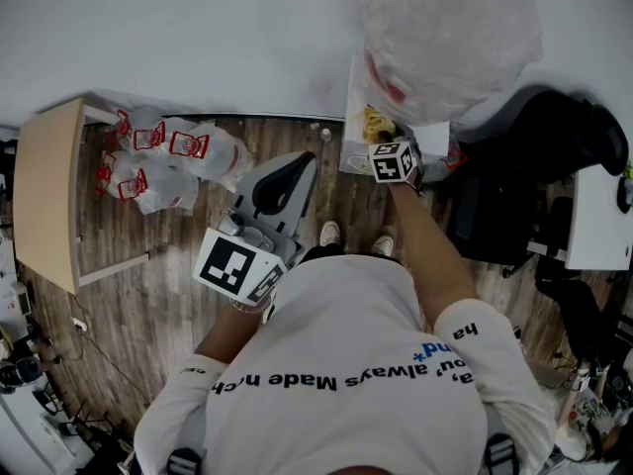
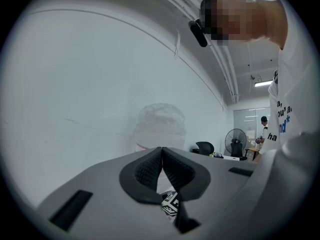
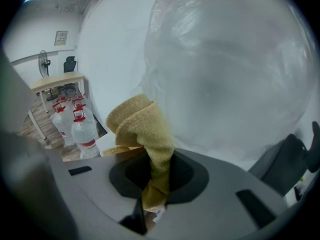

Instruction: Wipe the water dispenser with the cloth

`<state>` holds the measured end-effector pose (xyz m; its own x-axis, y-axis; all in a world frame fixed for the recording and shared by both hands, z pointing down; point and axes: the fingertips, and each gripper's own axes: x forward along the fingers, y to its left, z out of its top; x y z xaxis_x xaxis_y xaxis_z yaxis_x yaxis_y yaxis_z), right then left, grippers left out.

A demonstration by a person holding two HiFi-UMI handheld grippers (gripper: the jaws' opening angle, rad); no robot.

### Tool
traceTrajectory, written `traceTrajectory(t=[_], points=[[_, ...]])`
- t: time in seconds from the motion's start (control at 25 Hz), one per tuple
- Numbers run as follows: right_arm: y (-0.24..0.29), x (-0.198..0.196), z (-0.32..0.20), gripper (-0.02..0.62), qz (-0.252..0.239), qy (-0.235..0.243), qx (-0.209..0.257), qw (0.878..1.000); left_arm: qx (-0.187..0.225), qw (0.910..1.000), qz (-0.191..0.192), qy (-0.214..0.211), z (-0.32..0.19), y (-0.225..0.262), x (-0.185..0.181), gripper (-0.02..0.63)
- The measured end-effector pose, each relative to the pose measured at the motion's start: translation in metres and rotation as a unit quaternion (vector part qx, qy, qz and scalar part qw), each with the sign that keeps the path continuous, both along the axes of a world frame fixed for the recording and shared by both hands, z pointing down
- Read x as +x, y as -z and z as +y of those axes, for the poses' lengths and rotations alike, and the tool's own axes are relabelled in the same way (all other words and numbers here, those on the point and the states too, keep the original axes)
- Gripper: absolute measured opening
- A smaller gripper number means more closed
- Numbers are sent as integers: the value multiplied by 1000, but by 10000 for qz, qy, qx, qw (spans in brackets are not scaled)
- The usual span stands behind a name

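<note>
The water dispenser (image 1: 354, 107) stands against the white wall and carries a big water bottle (image 1: 445, 28) wrapped in clear plastic. My right gripper (image 1: 382, 135) is shut on a folded yellow cloth (image 1: 375, 123) at the dispenser's top, just below the bottle. In the right gripper view the cloth (image 3: 142, 126) sticks up out of the right gripper (image 3: 158, 170), with the bottle (image 3: 230, 74) close behind it. My left gripper (image 1: 305, 162) hangs left of the dispenser, shut and holding nothing. In its own view the left gripper (image 2: 161, 152) points at the wrapped bottle (image 2: 160, 124).
Several water jugs with red handles (image 1: 163, 156) lie in plastic bags on the wooden floor at the left, beside a light wooden table (image 1: 45, 196). A black office chair (image 1: 534, 166) and a white desk (image 1: 598, 216) stand to the right. A fan (image 2: 235, 141) stands farther back.
</note>
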<state>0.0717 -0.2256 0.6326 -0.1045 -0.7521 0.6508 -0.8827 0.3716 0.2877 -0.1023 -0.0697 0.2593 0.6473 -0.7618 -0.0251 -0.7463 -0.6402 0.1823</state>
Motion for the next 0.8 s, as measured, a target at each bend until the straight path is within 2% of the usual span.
traceTrajectory(t=[0.8], points=[[-2,0,17,58,31,2,11,10000,22,10000,36,-37,5,1,3,20]])
